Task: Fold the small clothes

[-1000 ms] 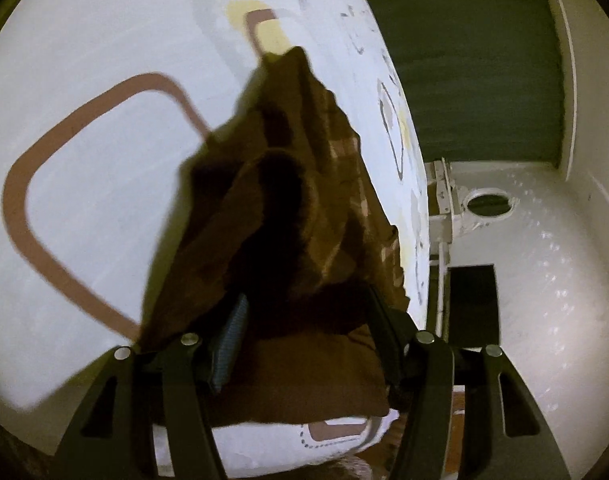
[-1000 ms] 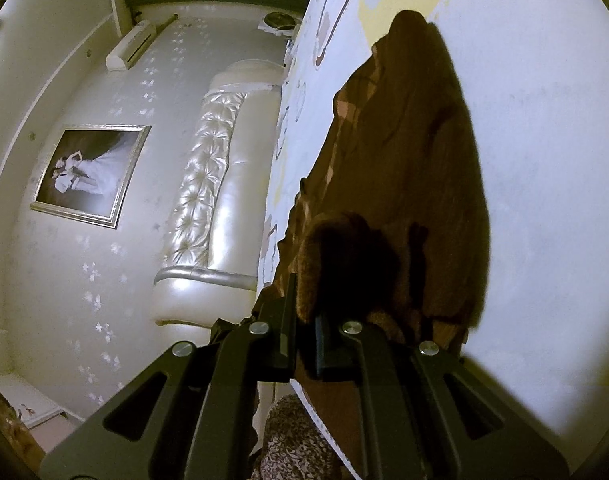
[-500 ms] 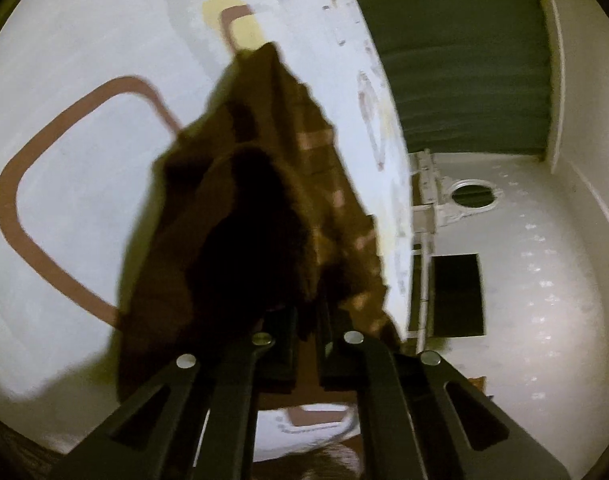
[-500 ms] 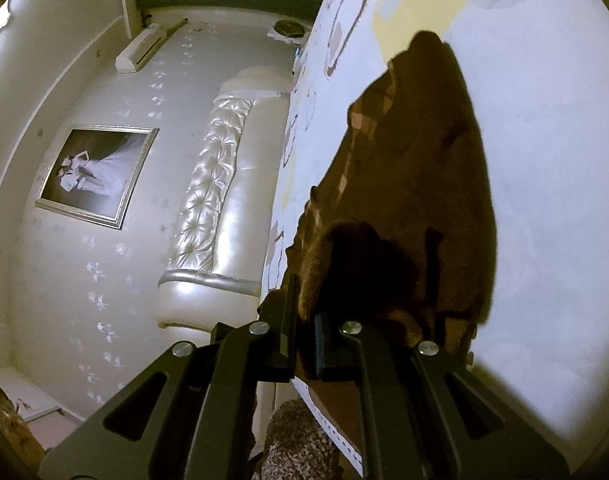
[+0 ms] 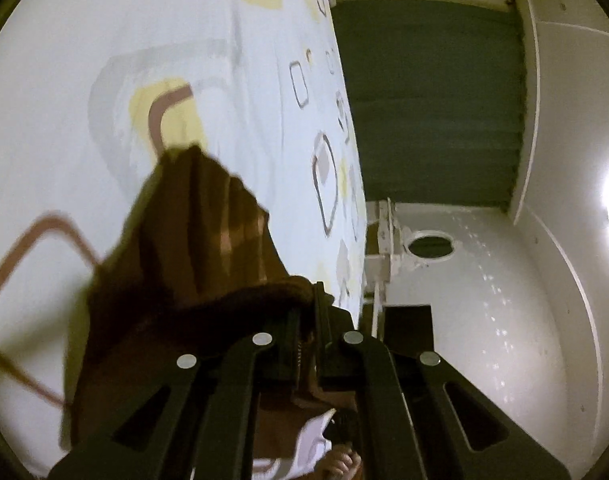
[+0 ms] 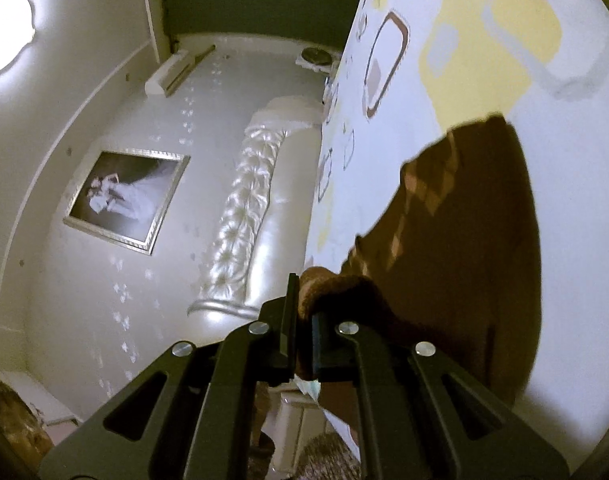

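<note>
Left wrist view shows the left gripper (image 5: 308, 312) with its fingers clenched on a thick edge of the brown checked cloth (image 5: 192, 264). It hangs over the white bed sheet (image 5: 84, 60). The right gripper (image 6: 302, 312) pinches another edge. No writing shows.

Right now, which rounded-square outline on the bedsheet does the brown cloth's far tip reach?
The brown-outlined one over the yellow patch; the bigger brown outline sits left.
</note>
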